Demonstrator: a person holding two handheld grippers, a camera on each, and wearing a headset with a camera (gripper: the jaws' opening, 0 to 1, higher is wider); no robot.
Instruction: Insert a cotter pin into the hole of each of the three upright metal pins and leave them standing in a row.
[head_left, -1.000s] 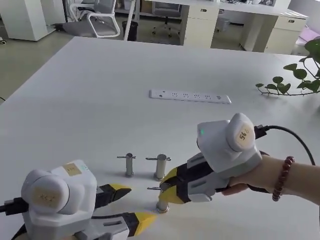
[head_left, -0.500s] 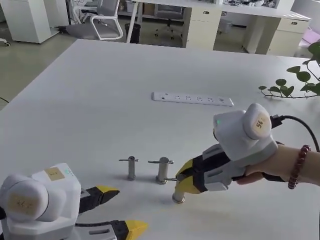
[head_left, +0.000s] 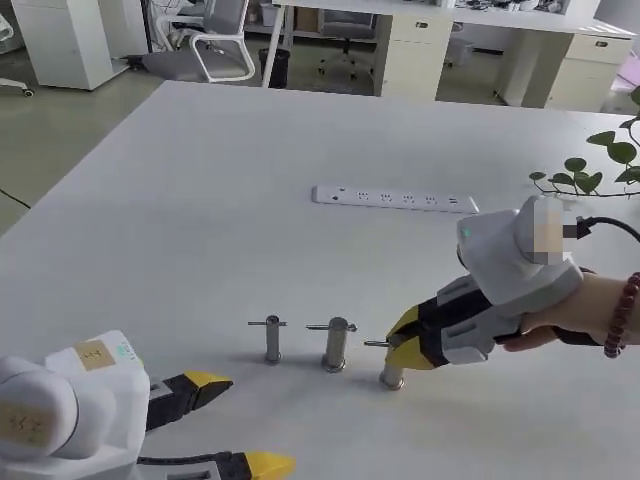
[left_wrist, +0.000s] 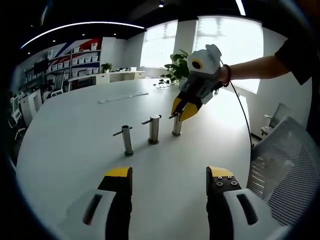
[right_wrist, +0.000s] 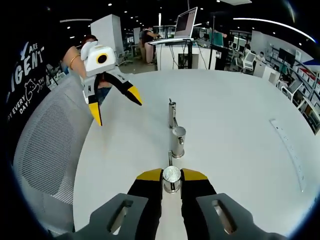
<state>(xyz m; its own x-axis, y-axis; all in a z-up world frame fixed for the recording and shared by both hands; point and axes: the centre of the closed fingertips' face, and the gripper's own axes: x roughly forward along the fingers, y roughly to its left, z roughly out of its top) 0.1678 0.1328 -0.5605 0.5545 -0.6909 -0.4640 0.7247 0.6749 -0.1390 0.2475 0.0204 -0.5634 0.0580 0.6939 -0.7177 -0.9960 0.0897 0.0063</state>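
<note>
On a white table (head_left: 200, 200), the right gripper (right_wrist: 171, 175) clamps its jaws on the end pin (head_left: 392, 378) of three upright metal pins (head_left: 336, 345), the left gripper (left_wrist: 169, 175) gaping nearby; all apparently carry cotter pins (head_left: 318, 327), leaving only release.

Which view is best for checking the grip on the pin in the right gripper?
Right gripper view: the end pin stands centred in the right gripper, jaws against both sides, top face clear. Head view: lower part visible, top hidden behind that gripper. Left gripper view: side-on, but small and distant.
</note>
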